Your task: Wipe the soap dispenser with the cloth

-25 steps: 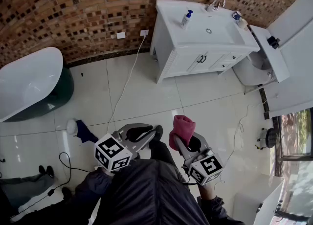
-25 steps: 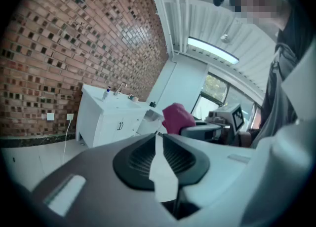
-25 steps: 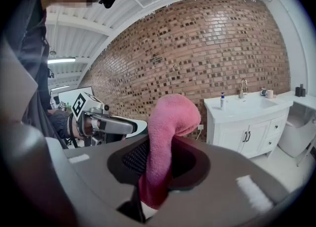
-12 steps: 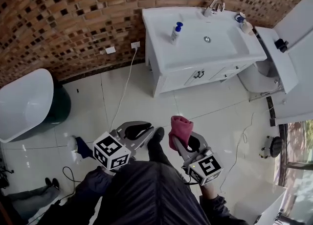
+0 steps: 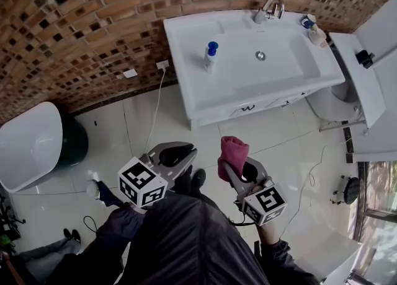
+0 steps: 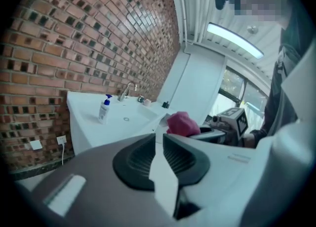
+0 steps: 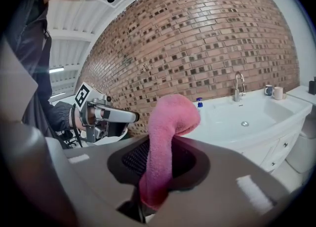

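The soap dispenser (image 5: 210, 56), a white bottle with a blue pump, stands upright on the left part of the white vanity (image 5: 205, 101). It also shows small in the left gripper view (image 6: 104, 109) and in the right gripper view (image 7: 199, 103). My right gripper (image 5: 236, 169) is shut on a pink cloth (image 5: 232, 152), which sticks up out of its jaws (image 7: 170, 117). My left gripper (image 5: 188, 152) is shut with nothing in it (image 6: 160, 139). Both grippers hang over the floor tiles, well short of the vanity.
A chrome faucet (image 5: 271, 8) and two cups (image 5: 308, 25) sit at the vanity's back. A toilet (image 5: 347, 73) stands to its right and a white bathtub (image 5: 31, 147) at the far left. A white cable (image 5: 152, 122) runs across the floor from a wall socket.
The vanity and the dispenser have come closer and lower in the head view as the person moved towards them. Both grippers keep their pose, the cloth still held.
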Demonstrator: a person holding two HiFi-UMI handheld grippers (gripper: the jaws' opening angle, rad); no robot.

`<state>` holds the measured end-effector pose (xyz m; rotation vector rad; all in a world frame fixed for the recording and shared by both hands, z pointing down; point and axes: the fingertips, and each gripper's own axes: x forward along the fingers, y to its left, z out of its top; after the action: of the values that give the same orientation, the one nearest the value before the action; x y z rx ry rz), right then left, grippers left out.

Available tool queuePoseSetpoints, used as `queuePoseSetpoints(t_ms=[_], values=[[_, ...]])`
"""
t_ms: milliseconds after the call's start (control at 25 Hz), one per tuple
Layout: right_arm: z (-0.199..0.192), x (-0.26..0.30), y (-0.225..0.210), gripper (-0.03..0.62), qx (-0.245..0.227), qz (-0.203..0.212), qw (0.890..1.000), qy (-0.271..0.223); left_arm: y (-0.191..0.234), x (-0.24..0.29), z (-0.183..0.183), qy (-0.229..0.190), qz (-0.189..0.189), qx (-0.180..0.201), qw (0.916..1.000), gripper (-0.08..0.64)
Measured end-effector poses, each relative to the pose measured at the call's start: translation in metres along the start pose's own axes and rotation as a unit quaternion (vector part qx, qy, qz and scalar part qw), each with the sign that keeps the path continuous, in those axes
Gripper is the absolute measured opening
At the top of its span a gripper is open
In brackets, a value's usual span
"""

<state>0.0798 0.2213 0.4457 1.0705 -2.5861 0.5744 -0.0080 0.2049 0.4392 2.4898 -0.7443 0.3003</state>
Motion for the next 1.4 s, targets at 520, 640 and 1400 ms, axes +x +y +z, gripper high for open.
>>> queuePoseSetpoints(t_ms=[520, 640, 1400], values=[[0.064, 0.115, -0.116, 0.091, -0.011, -0.02, 0.999, 0.042, 0.128, 0.07, 0.075, 0.006, 0.001, 0.01, 0.9999, 0.031], [0.074, 0.139, -0.128, 0.091, -0.009, -0.027, 0.999, 0.047, 0.155, 0.078, 0.082, 0.008, -0.005, 0.004, 0.9999, 0.031], [0.045, 0.237, -0.195, 0.091, 0.001, -0.01, 0.992, 0.13, 0.235, 0.136, 0.143, 0.021, 0.032, 0.073, 0.9966, 0.055]])
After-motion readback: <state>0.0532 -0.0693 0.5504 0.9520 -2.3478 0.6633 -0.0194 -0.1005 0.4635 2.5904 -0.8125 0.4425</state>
